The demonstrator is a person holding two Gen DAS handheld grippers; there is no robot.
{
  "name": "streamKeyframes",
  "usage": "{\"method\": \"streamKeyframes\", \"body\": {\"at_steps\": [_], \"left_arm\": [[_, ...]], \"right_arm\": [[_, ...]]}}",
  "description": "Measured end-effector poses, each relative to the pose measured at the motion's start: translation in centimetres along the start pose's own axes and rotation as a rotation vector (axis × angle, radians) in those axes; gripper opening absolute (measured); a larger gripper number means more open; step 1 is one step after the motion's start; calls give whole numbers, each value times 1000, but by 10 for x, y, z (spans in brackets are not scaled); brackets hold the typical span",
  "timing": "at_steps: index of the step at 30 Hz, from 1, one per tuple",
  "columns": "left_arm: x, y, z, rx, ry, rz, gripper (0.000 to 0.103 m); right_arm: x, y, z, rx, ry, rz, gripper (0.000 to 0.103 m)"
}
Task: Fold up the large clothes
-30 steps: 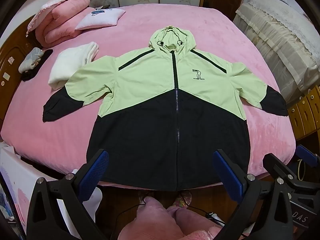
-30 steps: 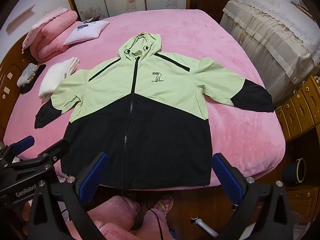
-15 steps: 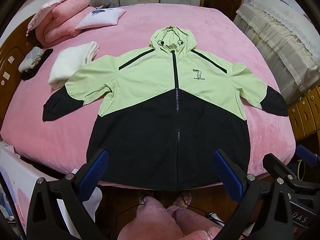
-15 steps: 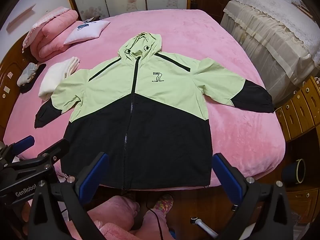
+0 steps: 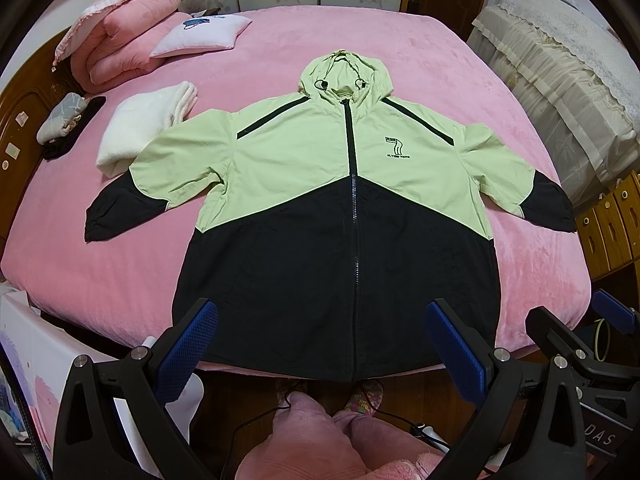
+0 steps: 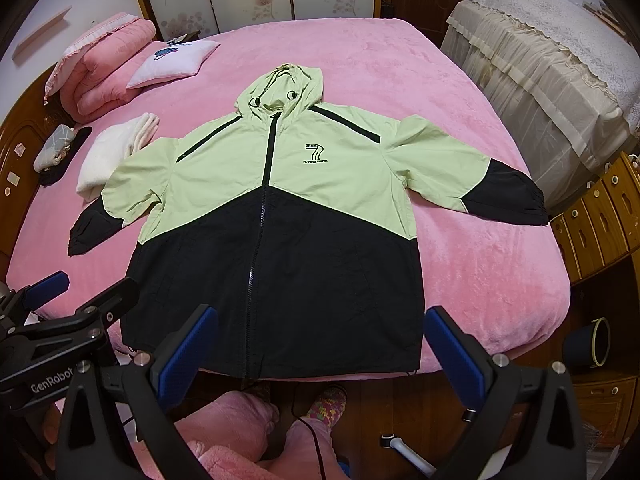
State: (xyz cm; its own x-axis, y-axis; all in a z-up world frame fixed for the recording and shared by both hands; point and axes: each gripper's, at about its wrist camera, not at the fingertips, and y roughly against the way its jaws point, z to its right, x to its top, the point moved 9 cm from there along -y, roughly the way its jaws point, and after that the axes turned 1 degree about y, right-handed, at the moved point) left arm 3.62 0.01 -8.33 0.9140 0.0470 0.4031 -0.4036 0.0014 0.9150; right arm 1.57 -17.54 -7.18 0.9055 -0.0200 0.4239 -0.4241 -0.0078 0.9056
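A light green and black hooded jacket (image 5: 344, 208) lies flat, front up and zipped, on a pink bed (image 5: 100, 272), sleeves spread to both sides and hem at the near edge. It also shows in the right wrist view (image 6: 280, 216). My left gripper (image 5: 320, 344) is open and empty, held above the hem near the bed's edge. My right gripper (image 6: 320, 344) is open and empty, also over the hem. The right gripper shows at the lower right of the left wrist view (image 5: 580, 344); the left gripper shows at the lower left of the right wrist view (image 6: 72, 312).
A folded white towel (image 5: 144, 124) lies by the jacket's left sleeve. A pink folded quilt (image 5: 120, 48) and a white pillow (image 5: 200, 34) sit at the back left. A wooden drawer unit (image 6: 600, 224) and a covered piece of furniture (image 6: 552, 76) stand to the right. My legs are below.
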Motion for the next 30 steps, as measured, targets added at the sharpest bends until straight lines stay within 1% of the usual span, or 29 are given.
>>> {"method": "streamKeyframes", "body": {"at_steps": [16,21,24,25,27,30], "left_arm": [[-2,-3,1,-10,7,-4,102],[-11,0,4,-4,20,-6,102],[-20,1,1,10,29,-35,102],[-25,2,-4,26,38,-49,102],[-33,7,-12,50,60,-53,102],[-43,10,-26,54,100,-59,102]], "right_arm": [[-2,1,4,2,1,0,103],[-4,2,5,6,5,0,103],[-8,2,3,20,14,-17,103],[-12,1,4,28,15,-27,103],[-15,-4,5,44,9,-45,103],[-25,-11,-1,78,1,-74,103]]}}
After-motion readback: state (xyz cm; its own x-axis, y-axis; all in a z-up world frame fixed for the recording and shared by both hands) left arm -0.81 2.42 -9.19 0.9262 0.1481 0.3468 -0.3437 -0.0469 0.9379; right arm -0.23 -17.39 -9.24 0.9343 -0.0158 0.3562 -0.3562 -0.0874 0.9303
